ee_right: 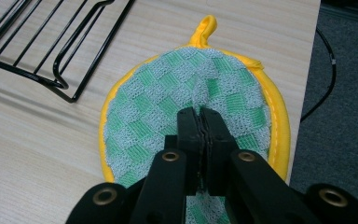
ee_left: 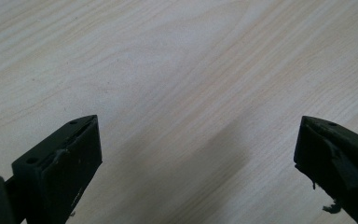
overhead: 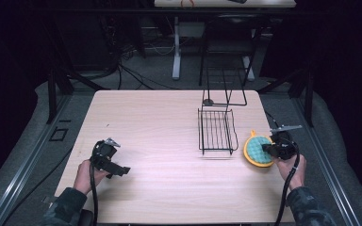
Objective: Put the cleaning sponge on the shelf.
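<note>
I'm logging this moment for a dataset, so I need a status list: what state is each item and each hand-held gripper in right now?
Left hand-held gripper: jaws wide open, nothing between them, over bare table.
Right hand-held gripper: jaws shut, pinching the pot holder's fabric.
Pot holder: green check with yellow rim, lying flat near the table's right edge, loop pointing away from the gripper.
Wire rack: flat on the table, untouched, empty.

Pot holder lies right of wire rack.

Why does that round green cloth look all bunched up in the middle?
The right gripper is shut on the cloth, pinching a ridge up in its weave. The cloth also lies at the table's right edge, beside the rack.
</note>
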Demonstrator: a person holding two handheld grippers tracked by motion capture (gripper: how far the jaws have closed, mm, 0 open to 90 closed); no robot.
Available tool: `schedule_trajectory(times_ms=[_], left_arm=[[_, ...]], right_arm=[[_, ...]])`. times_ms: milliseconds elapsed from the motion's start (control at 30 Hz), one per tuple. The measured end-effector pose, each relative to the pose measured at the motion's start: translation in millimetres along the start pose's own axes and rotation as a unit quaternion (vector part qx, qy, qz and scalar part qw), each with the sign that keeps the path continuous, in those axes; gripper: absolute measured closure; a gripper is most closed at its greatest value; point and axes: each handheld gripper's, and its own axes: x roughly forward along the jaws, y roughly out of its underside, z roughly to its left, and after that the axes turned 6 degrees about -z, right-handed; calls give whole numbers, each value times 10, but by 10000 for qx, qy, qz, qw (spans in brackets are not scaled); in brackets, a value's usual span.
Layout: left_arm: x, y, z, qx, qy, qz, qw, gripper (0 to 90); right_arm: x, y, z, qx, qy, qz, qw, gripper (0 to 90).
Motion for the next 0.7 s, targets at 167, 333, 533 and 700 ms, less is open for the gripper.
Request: schedule_trajectory(times_ms=[167,333,533,700], left_arm=[[-2,0,1,-1,-21,-5,10000,8],[7,1,-8,36,-87,40,9999,32],[3,0,-2,-7,-60,-7,10000,20],[7,1,-4,7,-160,3,9999,32]], right_arm=[[-44,-18,1,1,8,-81,10000,878],[-94,-37,14,-28,-7,-106,9999,877],[-146,-51,1,-28,-7,-168,9999,876],[-182,-74,2,-41,-19,-250,9997,875]])
